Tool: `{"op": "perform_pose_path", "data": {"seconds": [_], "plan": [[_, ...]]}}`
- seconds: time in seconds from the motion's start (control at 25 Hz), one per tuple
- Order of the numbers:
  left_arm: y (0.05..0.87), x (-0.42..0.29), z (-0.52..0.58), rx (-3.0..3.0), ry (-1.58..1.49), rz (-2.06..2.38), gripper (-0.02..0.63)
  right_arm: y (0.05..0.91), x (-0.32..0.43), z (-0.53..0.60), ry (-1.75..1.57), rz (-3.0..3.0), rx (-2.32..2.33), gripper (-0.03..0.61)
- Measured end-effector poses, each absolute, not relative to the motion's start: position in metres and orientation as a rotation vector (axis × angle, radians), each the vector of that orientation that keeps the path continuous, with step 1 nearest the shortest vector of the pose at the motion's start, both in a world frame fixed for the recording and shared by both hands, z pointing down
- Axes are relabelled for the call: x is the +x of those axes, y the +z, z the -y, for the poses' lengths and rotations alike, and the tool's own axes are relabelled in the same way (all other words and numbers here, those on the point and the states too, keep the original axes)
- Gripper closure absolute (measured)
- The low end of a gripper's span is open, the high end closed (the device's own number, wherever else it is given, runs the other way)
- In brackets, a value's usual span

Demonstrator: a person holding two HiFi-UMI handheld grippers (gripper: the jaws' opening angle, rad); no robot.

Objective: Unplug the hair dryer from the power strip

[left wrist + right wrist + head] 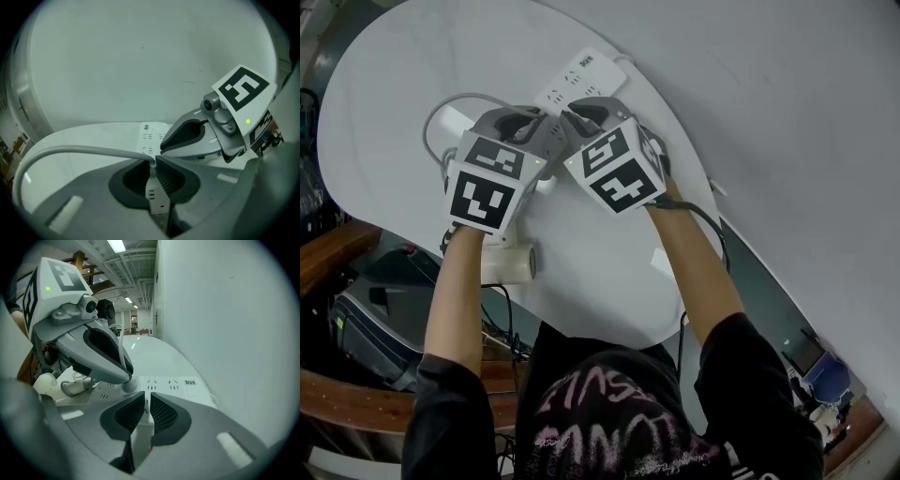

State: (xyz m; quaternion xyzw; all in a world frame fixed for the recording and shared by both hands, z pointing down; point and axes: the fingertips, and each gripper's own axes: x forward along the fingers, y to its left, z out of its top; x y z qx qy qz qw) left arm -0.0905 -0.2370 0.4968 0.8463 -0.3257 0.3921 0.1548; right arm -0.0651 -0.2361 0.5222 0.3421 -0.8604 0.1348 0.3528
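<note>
— What is shown?
— A small white plug [129, 385] on a grey cable [70, 152] is clamped at the tips of the left gripper [153, 161]. It appears seated in the long white plastic power strip [581, 77] on the round white surface [394, 84]. The right gripper [146, 401], jaws all but together, is set on the strip. The white hair dryer [511, 264] is seen at the near edge.

— What is feared?
— The strip could be lifted with the plug if it is pinned too lightly, and the tip grip could be lost if the plug is pulled at a slant.

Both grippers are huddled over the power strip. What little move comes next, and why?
Probably lift the left gripper straight up off the power strip. Its jaws are closed on the plug, which looks seated in a socket, with the cord trailing away. The right gripper, jaws nearly together, seems to press the power strip down.
</note>
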Motion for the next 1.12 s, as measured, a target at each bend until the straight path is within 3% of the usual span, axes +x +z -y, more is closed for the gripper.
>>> {"op": "perform_pose_path", "data": {"seconds": [0.16,0.76,1.12], "plan": [[0.496,-0.095,0.237,2.369,1.025,0.927,0.566,0.522,-0.067,0.235,0.343,2.237,0.892,0.515],[0.494,-0.085,0.229,2.501,1.287,0.91,0.566,0.524,-0.063,0.234,0.39,2.2,0.905,0.515],[0.496,-0.088,0.23,2.483,1.247,0.92,0.566,0.523,-0.066,0.236,0.406,2.182,0.917,0.515]]}}
